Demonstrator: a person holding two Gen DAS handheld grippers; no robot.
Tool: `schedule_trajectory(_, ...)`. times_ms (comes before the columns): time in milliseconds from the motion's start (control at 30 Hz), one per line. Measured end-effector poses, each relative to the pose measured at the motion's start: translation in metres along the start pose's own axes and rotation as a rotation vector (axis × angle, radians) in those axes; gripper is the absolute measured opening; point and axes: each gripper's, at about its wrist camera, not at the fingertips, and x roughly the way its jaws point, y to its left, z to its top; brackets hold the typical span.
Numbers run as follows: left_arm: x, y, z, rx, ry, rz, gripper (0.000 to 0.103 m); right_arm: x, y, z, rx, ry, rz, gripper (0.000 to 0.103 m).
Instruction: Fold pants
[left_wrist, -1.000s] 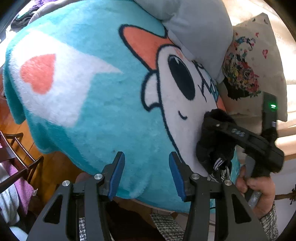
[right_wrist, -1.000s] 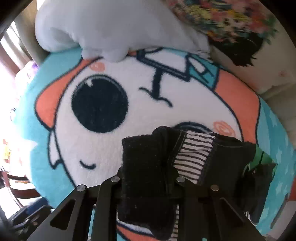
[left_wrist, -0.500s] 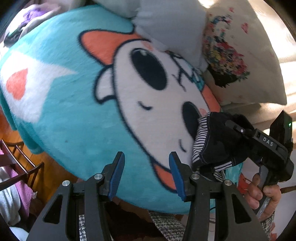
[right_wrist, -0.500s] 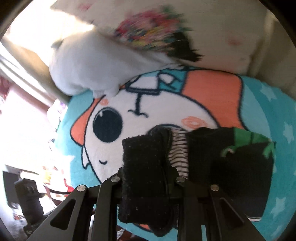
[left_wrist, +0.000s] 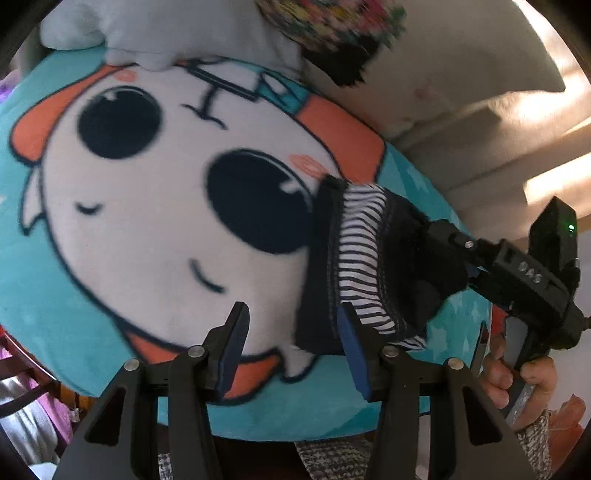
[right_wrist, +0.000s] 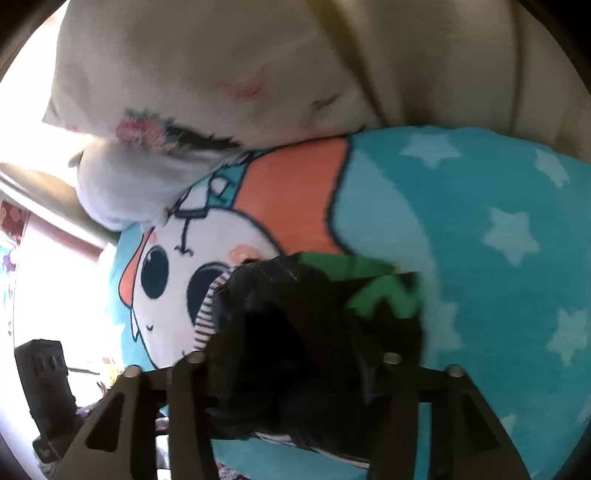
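The black pants (left_wrist: 373, 266) lie bunched on the blue cartoon blanket (left_wrist: 110, 229), beside the dog's eye. The right tool (right_wrist: 291, 369) has just been opening, with pants cloth between its sides. The left tool (left_wrist: 291, 343) is apart and empty, just below the pants' striped end. The pants stretch away toward the green patch.

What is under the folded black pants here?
The pants lie on the teal cartoon blanket, covering part of its white face and starred teal area. Whatever supports the blanket is hidden.
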Motion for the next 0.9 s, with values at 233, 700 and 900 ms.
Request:
schedule_trajectory(233,0.01,-0.021,0.006,-0.017,-0.028,-0.01,0.048,-0.047,-0.014,0.005,-0.017,-0.111,0.034,0.05)
schedule_trajectory(700,0.057,-0.042,-0.016,0.005,0.029,0.044,0.05,0.022,-0.038,-0.022,0.024,0.084,-0.042,0.055)
schedule_trajectory(900,0.024,-0.034,-0.017,-0.016,-0.006,0.008,0.05,0.013,-0.031,-0.018,-0.041,0.036,-0.074,0.064)
